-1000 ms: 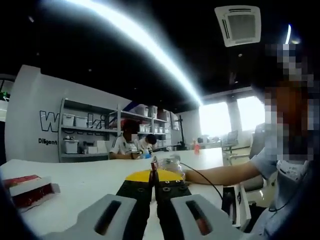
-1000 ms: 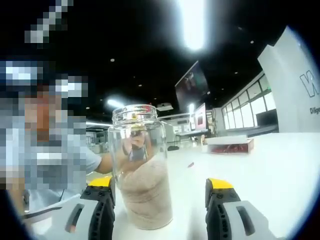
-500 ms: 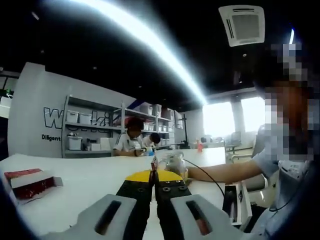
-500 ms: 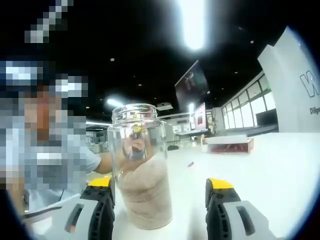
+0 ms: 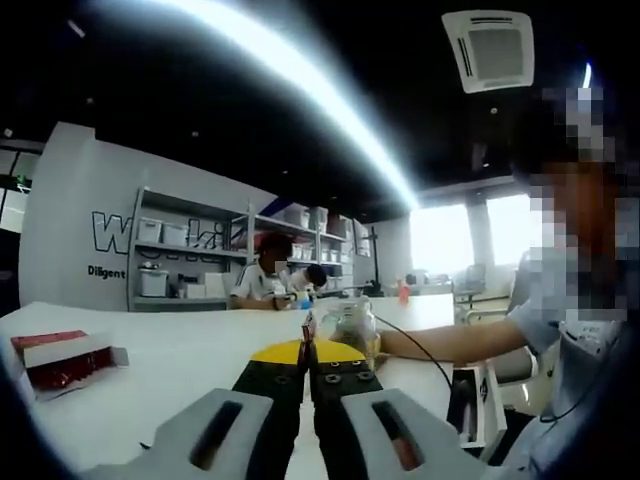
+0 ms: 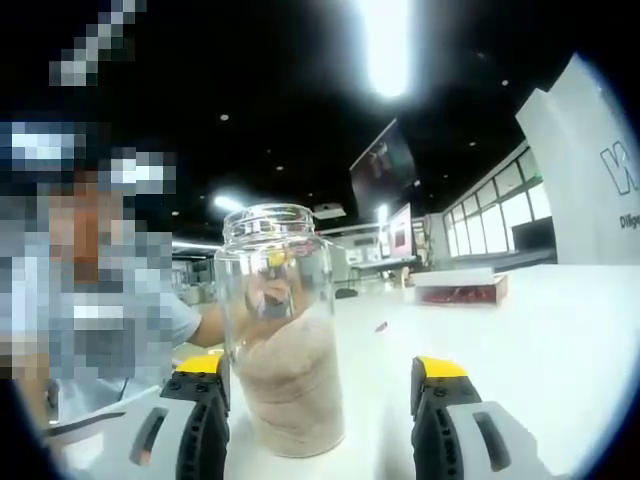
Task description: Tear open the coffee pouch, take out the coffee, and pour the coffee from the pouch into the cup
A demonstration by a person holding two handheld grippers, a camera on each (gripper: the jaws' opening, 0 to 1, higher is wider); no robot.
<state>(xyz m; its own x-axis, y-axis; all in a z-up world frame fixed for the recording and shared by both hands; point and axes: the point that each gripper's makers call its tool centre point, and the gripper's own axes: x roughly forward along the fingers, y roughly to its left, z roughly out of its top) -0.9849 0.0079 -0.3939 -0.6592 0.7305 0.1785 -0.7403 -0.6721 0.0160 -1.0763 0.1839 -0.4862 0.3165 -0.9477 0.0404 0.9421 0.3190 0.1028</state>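
Jar on table, between right tongs jaws; box well behind.

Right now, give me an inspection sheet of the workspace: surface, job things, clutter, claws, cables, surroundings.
Surface: white table, with a tiny scrap lying past the jar.
Job's things: clear glass jar, lid off, partly filled with pale powder, standing upright on the table; something small is pinched at the left claw's tips, too small to identify.
Clutter: red and white box on the table.
Claws: left claw shut; right claw open, the jar between its jaws, contact unclear.
Cables: thin dark cable running from near the jar.
Surroundings: shelves with white bins, seated people, ceiling vent, bright windows.
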